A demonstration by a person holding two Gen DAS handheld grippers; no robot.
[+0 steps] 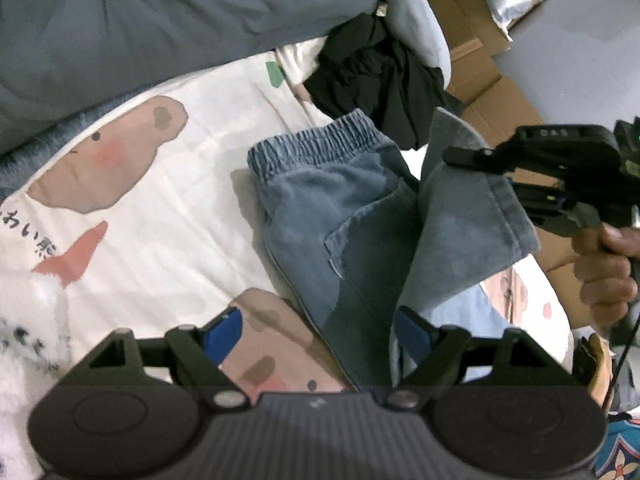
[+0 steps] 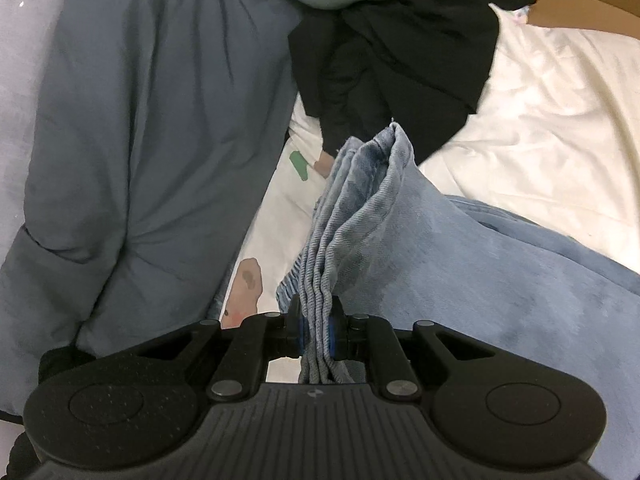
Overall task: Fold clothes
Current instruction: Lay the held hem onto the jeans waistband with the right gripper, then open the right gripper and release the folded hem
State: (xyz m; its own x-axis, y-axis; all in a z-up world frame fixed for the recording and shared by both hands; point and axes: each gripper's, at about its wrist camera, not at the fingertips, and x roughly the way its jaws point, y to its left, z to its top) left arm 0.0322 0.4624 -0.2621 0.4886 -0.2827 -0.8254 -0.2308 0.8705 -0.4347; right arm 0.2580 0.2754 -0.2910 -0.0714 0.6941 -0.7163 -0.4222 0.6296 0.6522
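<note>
- The blue denim trousers (image 1: 340,216) lie on a bed sheet (image 1: 168,208) printed with cartoon bears; the gathered elastic waistband (image 1: 316,140) faces the far pillows, and a pocket seam shows at mid-cloth.
- One hemmed leg end (image 1: 472,216) is lifted off the sheet and hangs from the right gripper (image 2: 316,332), whose jaws are clamped on several bunched layers of denim.
- The left gripper (image 1: 320,332) hovers just above the near part of the trousers, jaws wide apart, nothing pressed between its blue pads.
- A crumpled black garment (image 1: 380,76) lies just beyond the waistband, beside a grey-blue duvet (image 1: 140,28) and a pale blue cushion (image 1: 420,36).
- The near trouser end is hidden behind the left gripper's body; the person's hand (image 1: 604,264) is cut off by the frame edge.
- Cardboard boxes (image 1: 492,92) beyond the bed are blurred.
</note>
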